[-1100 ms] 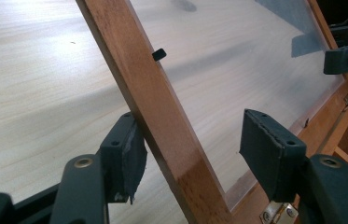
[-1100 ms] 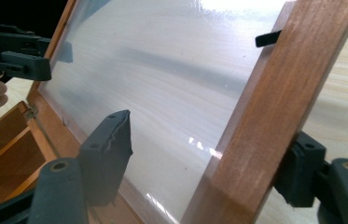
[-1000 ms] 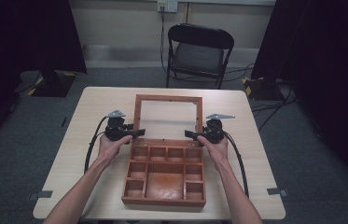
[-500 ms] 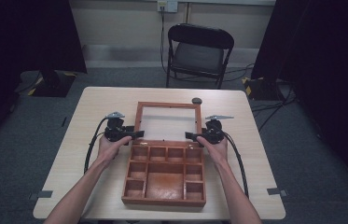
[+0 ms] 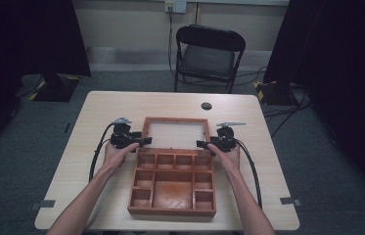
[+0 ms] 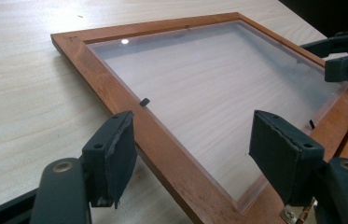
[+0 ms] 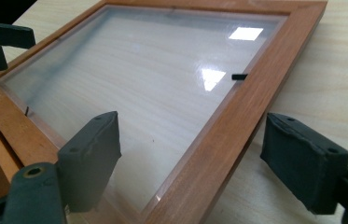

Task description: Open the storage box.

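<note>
A brown wooden box with several empty compartments stands near the table's front edge. Its hinged lid, a wooden frame around a clear pane, is swung back and lies low over the table behind the box. My left gripper is open at the lid's left side, and in the left gripper view the gripper straddles the frame rail without touching it. My right gripper is open at the lid's right side, where the gripper straddles the other rail.
A small black round thing lies on the light wooden table behind the lid. A black folding chair stands beyond the far edge. Cables trail from both grippers toward the front of the table.
The lid has tipped backward from a steeper angle to lie nearly flat. The small black round thing behind it has come into sight. Both hands stayed at the lid's sides.
</note>
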`<state>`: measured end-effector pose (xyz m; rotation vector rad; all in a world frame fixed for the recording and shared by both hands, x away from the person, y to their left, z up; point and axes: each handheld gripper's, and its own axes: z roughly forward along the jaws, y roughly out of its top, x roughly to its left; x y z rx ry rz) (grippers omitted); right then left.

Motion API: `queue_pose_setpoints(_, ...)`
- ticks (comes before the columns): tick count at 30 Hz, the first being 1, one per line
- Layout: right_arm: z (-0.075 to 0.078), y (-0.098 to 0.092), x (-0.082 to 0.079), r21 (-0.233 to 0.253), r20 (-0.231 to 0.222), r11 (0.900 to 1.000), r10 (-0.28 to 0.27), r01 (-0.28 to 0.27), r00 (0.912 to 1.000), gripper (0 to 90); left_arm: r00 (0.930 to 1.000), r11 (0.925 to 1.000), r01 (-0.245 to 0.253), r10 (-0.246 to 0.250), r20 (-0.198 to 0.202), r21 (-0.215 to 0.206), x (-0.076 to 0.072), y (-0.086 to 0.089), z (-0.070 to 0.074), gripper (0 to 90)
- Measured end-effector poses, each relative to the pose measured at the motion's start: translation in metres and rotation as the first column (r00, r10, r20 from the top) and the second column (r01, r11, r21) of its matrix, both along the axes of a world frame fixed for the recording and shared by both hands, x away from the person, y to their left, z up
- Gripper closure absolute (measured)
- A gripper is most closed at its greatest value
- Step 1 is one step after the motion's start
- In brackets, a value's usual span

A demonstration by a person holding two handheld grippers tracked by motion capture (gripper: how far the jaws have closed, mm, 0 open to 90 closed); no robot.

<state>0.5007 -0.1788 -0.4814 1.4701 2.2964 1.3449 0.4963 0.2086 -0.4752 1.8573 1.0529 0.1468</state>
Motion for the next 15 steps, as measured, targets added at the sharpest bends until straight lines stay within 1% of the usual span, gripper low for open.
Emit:
queue_pose_setpoints(2, 0.003, -0.002, -0.001, 0.010, 0.004, 1.000, -0.002, 0.002, 1.0000, 18.6, 1.0000, 1.0000, -0.005, 0.005, 0.003, 0.000, -0.001, 0.000, 0.002, 30.0)
queue_pose_setpoints(3, 0.004, -0.003, -0.002, 0.009, 0.014, 1.000, -0.008, 0.008, 0.9999, 18.6, 1.0000, 0.9999, 0.005, -0.005, 0.007, 0.012, -0.002, 0.001, 0.003, 29.8)
queue_pose_setpoints(4, 0.005, -0.004, -0.002, 0.015, 0.016, 1.000, -0.008, 0.008, 0.9998, 18.3, 0.9999, 0.9999, -0.002, 0.002, 0.014, 0.017, -0.003, 0.000, 0.003, 29.2)
queue_pose_setpoints(6, 0.008, -0.006, -0.004, 0.022, 0.019, 1.000, -0.008, 0.008, 0.9998, 17.9, 0.9998, 0.9994, 0.006, -0.007, 0.019, 0.034, -0.005, 0.002, 0.007, 28.5)
queue_pose_setpoints(7, 0.010, -0.007, -0.005, 0.018, 0.027, 1.000, -0.003, 0.002, 0.9996, 18.0, 0.9997, 0.9995, 0.003, -0.003, 0.026, 0.033, -0.007, 0.002, 0.009, 27.9)
queue_pose_setpoints(9, 0.015, -0.011, -0.010, 0.025, 0.050, 1.000, -0.005, 0.004, 0.9987, 18.0, 0.9997, 0.9998, 0.008, -0.009, 0.021, 0.020, -0.010, 0.007, 0.012, 26.4)
queue_pose_setpoints(10, 0.015, -0.011, -0.010, 0.025, 0.050, 1.000, -0.005, 0.004, 0.9987, 18.0, 0.9997, 0.9998, 0.008, -0.009, 0.021, 0.020, -0.010, 0.007, 0.012, 26.4)
queue_pose_setpoints(11, 0.020, -0.015, -0.015, 0.034, 0.064, 0.999, -0.011, 0.009, 0.9979, 16.9, 1.0000, 0.9999, 0.004, -0.004, 0.002, 0.010, -0.012, 0.008, 0.013, 26.6)
queue_pose_setpoints(12, 0.022, -0.018, -0.017, 0.036, 0.072, 0.999, -0.011, 0.008, 0.9974, 16.5, 0.9998, 0.9982, 0.008, -0.009, 0.019, 0.059, -0.016, 0.011, 0.015, 26.6)
queue_pose_setpoints(14, 0.025, -0.023, -0.023, 0.027, 0.072, 1.000, -0.017, 0.015, 0.9972, 15.1, 0.9997, 0.9990, 0.003, -0.004, 0.024, 0.045, -0.020, 0.016, 0.018, 26.5)
queue_pose_setpoints(15, 0.026, -0.026, -0.025, 0.007, 0.076, 1.000, -0.014, 0.013, 0.9970, 15.0, 0.9996, 0.9991, -0.003, 0.002, 0.027, 0.043, -0.022, 0.020, 0.020, 26.5)
